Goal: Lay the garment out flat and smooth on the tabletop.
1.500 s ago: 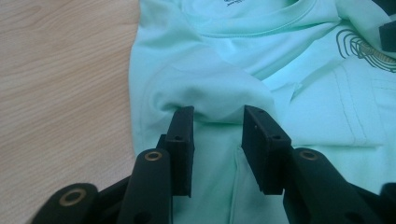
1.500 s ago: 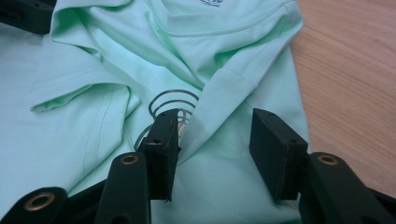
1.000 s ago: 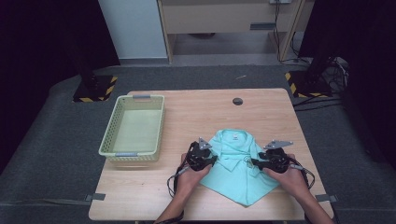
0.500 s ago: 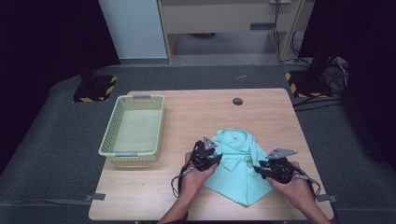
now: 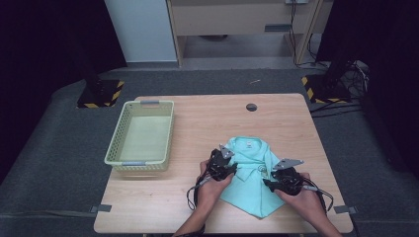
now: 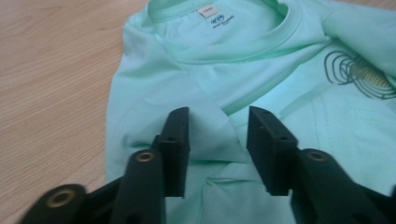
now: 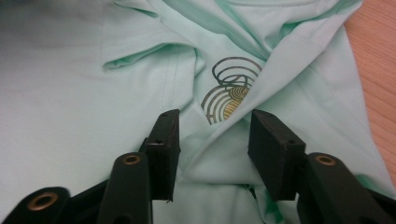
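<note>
high view shows your table (image 5: 163, 202), then the mint shirt (image 5: 249, 185) half folded at its near edge. left gripper (image 6: 218, 135) and right gripper (image 7: 210, 135) hover with jaws apart; closing carelessly could drag the folds loose.

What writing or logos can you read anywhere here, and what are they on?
Neck label inside the collar of the mint shirt: too small to read.
Print under that label: dark lettering, too blurred to read.
Chest emblem: a spiral line design, no words.
No readable text on the basket or table.
</note>
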Demonstrator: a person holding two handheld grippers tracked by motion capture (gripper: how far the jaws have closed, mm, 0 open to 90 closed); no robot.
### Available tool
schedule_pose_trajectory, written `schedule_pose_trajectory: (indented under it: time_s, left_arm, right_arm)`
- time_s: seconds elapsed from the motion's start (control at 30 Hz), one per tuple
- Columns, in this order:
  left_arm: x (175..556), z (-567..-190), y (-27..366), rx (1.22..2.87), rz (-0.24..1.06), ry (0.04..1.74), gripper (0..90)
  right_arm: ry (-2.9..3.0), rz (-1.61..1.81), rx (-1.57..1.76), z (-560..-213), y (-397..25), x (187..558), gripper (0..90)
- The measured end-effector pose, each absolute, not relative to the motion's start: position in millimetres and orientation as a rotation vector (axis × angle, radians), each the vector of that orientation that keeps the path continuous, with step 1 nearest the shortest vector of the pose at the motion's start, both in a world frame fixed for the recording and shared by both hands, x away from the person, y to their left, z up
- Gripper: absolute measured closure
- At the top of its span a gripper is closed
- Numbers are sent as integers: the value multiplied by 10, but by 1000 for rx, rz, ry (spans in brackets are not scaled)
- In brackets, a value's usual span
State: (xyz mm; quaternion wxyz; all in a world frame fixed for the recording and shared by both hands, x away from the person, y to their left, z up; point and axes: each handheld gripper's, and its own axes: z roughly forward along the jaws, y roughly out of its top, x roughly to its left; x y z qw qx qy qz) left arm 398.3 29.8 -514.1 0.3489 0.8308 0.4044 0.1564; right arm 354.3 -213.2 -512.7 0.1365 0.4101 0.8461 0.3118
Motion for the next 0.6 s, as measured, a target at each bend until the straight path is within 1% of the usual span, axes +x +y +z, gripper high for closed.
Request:
schedule_pose_trajectory:
  time_s: [0.07, 0.1, 0.17, 0.23, 0.3, 0.4, 0.6]
  left_arm:
    - [4006, -5159, 312, 2155, 403, 1056, 681]
    - [4019, -5167, 321, 2156, 396, 1059, 708]
    - [4037, -5175, 336, 2168, 399, 1054, 772]
    - [4044, -5169, 350, 2171, 395, 1048, 836]
    - [4046, -5141, 373, 2176, 398, 1036, 877]
    - [4050, -5083, 407, 2163, 400, 1036, 889]
    - [4090, -4946, 521, 2167, 430, 1030, 891]
  right_arm:
    - [2456, 887, 1182, -5137, -2132, 3558, 621]
    - [2457, 886, 1179, -5136, -2136, 3565, 645]
    - [2459, 890, 1170, -5122, -2147, 3577, 736]
    - [2460, 899, 1160, -5109, -2157, 3588, 806]
    - [2459, 910, 1153, -5098, -2176, 3598, 852]
    - [2460, 926, 1168, -5074, -2225, 3616, 878]
    - [2428, 949, 1211, -4962, -2399, 3668, 896]
